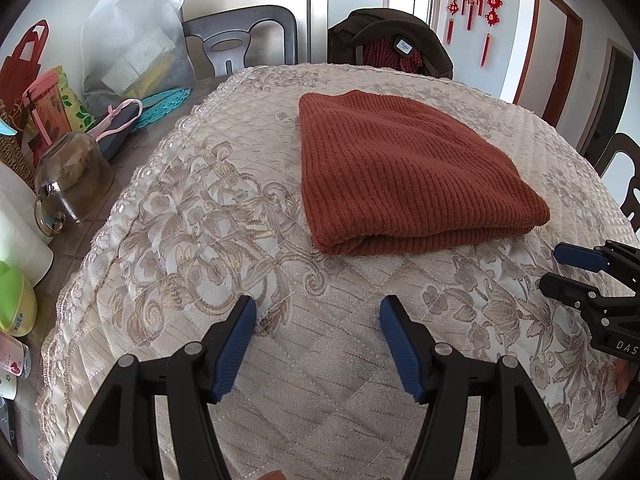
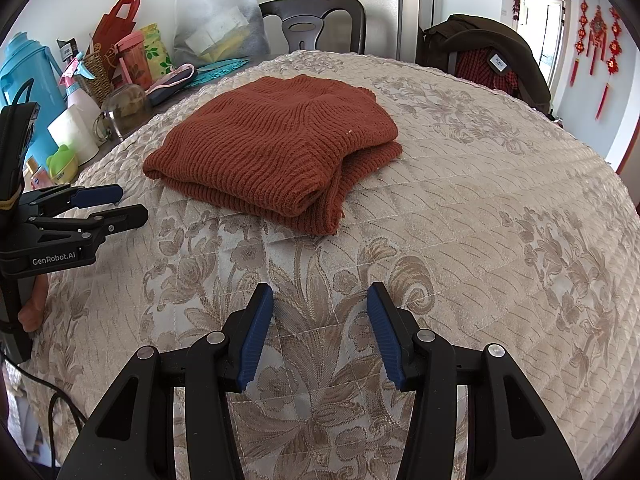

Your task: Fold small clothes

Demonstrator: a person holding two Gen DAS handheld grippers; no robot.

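Observation:
A rust-brown knitted sweater (image 1: 404, 168) lies folded into a thick rectangle on the floral quilted table cover (image 1: 200, 216). In the right wrist view the same sweater (image 2: 272, 152) shows its stacked layers along the near edge. My left gripper (image 1: 318, 310) stands open over bare cover, a short way in front of the sweater, with nothing between its blue pads. My right gripper (image 2: 320, 298) is open too, apart from the sweater and holding nothing. Each gripper shows at the edge of the other's view: the right gripper (image 1: 568, 268) and the left gripper (image 2: 120, 202).
The left end of the table holds clutter: a glass jar (image 1: 72, 172), a white bag (image 1: 136, 40), a blue jug (image 2: 28, 92), a paper roll (image 2: 74, 134) and small bottles. Dark chairs (image 2: 312, 24) stand behind the table, one draped with a jacket (image 2: 492, 52).

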